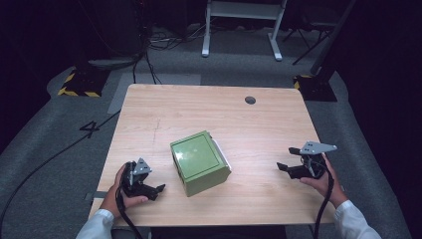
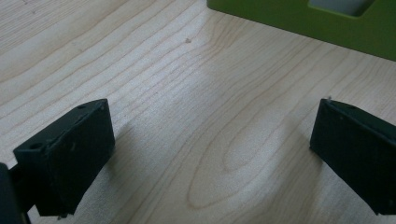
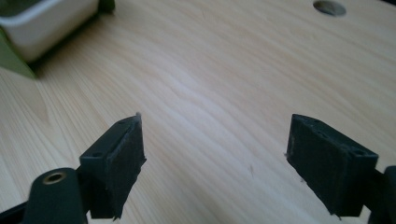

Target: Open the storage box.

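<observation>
A green box (image 1: pixel 200 162) with a white part along its right side sits near the middle of the wooden table (image 1: pixel 164 114). My left gripper (image 1: pixel 158 190) rests low at the front left, held by a hand, its jaws wide open and pointing at the box's left side (image 2: pixel 299 18). At the right, my right gripper (image 1: pixel 282 168) is held open, jaws pointing left toward the box, whose white edge (image 3: pixel 46 23) appears at the top left of the right gripper view. Both grippers (image 2: pixel 212 149) (image 3: pixel 215 154) hold nothing and stay apart from the box.
A round cable hole (image 1: pixel 250 100) lies near the table's far right edge, also seen as a hole (image 3: pixel 329 7). Cables cross the grey floor (image 1: pixel 50 149) at the left. A white frame (image 1: pixel 244 20) stands beyond the table.
</observation>
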Tool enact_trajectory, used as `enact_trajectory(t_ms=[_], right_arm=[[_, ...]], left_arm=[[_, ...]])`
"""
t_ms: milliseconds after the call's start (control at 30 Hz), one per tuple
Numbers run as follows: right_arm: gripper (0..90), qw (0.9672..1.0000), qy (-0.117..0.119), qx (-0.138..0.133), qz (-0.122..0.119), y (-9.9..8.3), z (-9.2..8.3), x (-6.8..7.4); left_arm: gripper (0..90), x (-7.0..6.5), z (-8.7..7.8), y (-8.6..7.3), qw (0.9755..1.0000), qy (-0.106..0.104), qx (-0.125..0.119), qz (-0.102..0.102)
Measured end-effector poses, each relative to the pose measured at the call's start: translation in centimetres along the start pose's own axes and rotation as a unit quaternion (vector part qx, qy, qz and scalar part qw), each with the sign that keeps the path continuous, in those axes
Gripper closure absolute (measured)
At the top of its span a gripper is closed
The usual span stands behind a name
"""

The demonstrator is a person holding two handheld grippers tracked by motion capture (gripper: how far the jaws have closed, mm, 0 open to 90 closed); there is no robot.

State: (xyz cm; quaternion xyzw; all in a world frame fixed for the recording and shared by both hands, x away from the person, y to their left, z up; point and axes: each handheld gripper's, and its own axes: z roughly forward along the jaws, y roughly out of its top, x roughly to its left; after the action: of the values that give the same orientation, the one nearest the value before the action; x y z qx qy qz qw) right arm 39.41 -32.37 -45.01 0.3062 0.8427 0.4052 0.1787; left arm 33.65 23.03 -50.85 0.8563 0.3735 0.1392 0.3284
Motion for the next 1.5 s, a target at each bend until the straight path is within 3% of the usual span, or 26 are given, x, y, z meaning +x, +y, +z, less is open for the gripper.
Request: enact_trajectory(t_ms=[133,267,433,533,867,1200,1500], right_arm=[[19.7,0.9993,0.028,-0.015,-0.018,2.6,1.2,1.0],[21.2,0.9986,0.037,-0.017,-0.033,4.1,2.5,1.7],[25.6,0.9974,0.057,-0.031,-0.031,5.8,3.5,2.5],[28.4,0.9957,0.075,-0.031,-0.044,7.4,4.9,4.0],[29.4,0.9937,0.097,-0.018,-0.055,8.8,8.4,6.1],[31.8,0.9918,0.112,-0.023,-0.057,9.8,10.0,7.5],[33.8,0.9923,0.108,-0.002,-0.061,10.1,11.9,8.2]], left_arm=[[0.1,0.0,0.0,0.0,1.0000,0.002,0.000,-0.002],[0.1,0.0,0.0,0.0,1.0000,0.002,0.001,-0.002],[0.1,-0.1,0.0,0.0,1.0000,0.002,0.001,-0.003],[0.1,-0.1,0.1,0.1,1.0000,0.000,0.000,-0.004],[0.1,-0.1,0.1,0.1,1.0000,0.002,-0.001,-0.004],[0.1,-0.1,0.1,0.1,1.0000,0.001,-0.001,-0.003],[0.1,-0.1,0.1,0.1,1.0000,0.001,-0.001,-0.003]])
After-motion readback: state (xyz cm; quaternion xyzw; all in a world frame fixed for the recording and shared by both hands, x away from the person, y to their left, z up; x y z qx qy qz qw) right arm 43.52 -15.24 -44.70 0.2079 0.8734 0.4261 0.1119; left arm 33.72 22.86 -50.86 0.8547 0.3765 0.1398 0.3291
